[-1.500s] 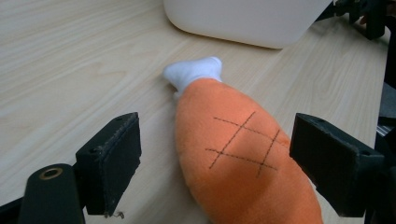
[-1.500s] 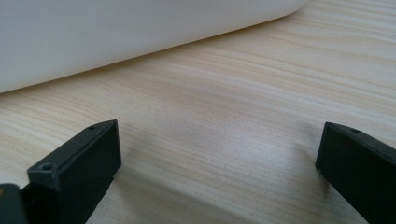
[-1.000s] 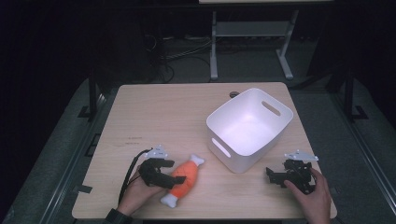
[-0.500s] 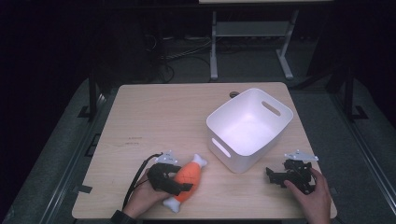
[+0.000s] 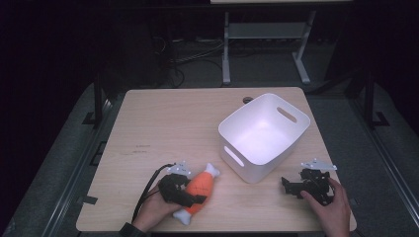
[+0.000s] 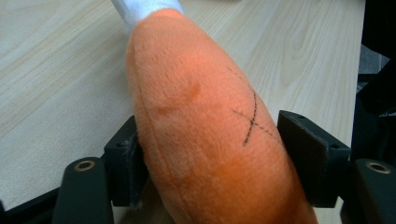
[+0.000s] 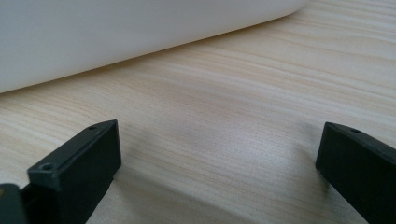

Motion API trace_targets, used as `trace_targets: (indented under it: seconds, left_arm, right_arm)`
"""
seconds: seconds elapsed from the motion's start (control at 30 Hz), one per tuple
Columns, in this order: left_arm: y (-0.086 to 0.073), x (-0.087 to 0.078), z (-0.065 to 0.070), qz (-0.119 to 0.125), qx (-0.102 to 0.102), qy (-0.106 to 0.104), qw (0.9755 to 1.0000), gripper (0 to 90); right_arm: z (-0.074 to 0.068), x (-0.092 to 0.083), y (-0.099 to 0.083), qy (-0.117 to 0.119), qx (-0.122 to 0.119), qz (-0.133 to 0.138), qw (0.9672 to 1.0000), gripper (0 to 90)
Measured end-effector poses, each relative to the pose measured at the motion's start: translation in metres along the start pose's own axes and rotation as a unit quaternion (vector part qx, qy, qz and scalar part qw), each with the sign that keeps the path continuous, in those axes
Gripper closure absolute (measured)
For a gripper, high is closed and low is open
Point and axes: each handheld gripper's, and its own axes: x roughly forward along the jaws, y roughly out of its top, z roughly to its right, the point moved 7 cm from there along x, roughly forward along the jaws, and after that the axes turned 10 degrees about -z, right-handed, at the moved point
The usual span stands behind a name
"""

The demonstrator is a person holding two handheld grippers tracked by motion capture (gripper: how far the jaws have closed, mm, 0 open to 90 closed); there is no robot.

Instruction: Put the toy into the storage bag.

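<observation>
Wooden table (image 5: 163,123), left gripper (image 5: 190,193) jaws just closed onto orange plush toy (image 5: 200,186), seemingly gripped, right gripper (image 5: 291,186) open, empty.

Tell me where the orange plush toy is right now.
In the high view the orange plush toy lies near the table's front edge, left of the white bin, between the left gripper's fingers.

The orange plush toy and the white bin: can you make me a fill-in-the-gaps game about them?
1. The left gripper has its jaws on either side of the ____ plush toy.
2. The white bin has nothing in it, so it is ____.
3. The right gripper has its jaws ____, with nothing between them.
4. The toy lies on the wooden ____.

Missing words: orange; empty; open; table
</observation>
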Motion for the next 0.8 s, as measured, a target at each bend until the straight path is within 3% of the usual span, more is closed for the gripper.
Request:
trace_targets:
  seconds: [0.4,0.8]
  left_arm:
    - [0.0,-0.006,-0.002,-0.005,0.012,0.001,0.9999,34.2]
    - [0.003,-0.028,-0.011,0.001,0.016,0.002,0.9999,35.3]
  right_arm:
    - [0.0,0.0,0.0,0.0,0.0,0.0,1.0,0.0]
    - [0.0,0.0,0.0,0.0,0.0,0.0,1.0,0.0]
